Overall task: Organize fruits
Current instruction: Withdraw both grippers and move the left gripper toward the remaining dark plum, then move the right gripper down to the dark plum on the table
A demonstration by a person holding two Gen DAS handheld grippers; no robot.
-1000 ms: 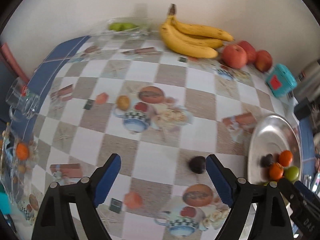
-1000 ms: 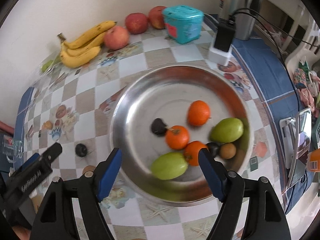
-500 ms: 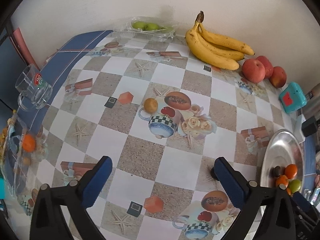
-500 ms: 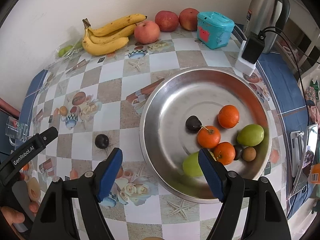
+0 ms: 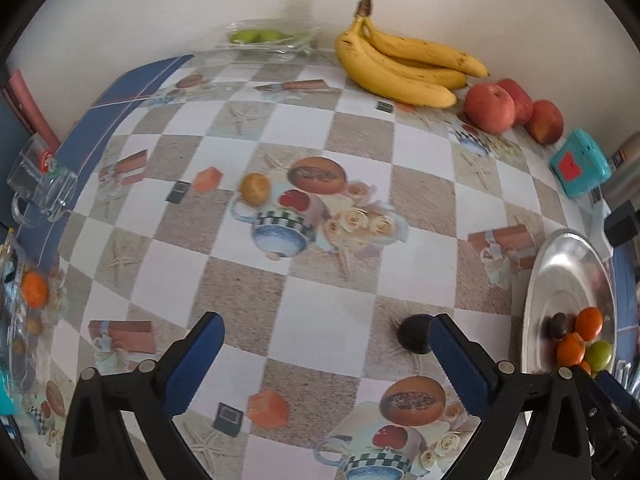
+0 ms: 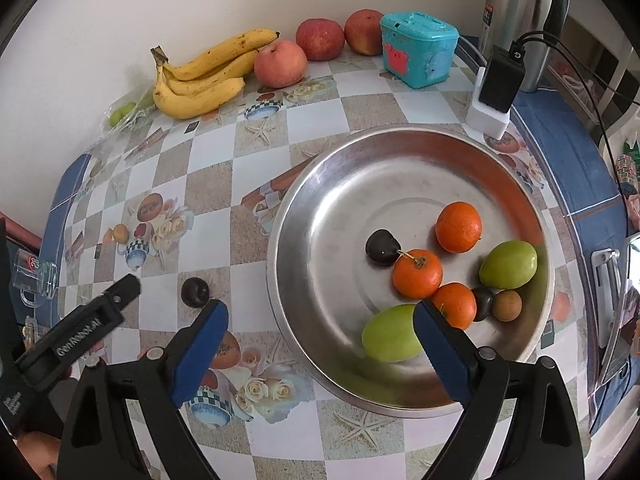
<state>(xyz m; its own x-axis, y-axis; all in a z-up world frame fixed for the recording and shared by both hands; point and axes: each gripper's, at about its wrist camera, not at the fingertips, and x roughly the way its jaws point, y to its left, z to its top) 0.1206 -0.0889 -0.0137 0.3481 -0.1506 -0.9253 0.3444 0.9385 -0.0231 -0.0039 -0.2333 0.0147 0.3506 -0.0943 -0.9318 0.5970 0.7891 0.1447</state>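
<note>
In the left wrist view my left gripper (image 5: 324,344) hangs wide open over the checked tablecloth. A dark plum (image 5: 412,334) lies on the cloth just inside its right finger (image 5: 456,356), with no pad pressing on it. In the right wrist view the jaws of my right gripper (image 6: 320,332) are opening over the near rim of the steel plate (image 6: 360,184), holding nothing. A green fruit (image 6: 388,338) lies in the plate beside the right finger. The plate also holds three oranges (image 6: 417,274), another green fruit (image 6: 508,264), dark plums (image 6: 382,246) and a small brown fruit (image 6: 507,306).
Bananas (image 5: 396,64), three apples (image 5: 490,108) and a teal box (image 5: 580,168) line the far wall. A bag of green fruit (image 5: 260,38) sits at the back. A small tan fruit (image 5: 255,188) lies mid-cloth. Glass mug (image 5: 40,188) at left. Thermos (image 6: 520,12) and charger (image 6: 498,88) stand behind the plate.
My left gripper's jaws spread wider and it sank toward the cloth, so the dark plum now lies beside its right finger. My right gripper drew back from the plate and its jaws widened.
</note>
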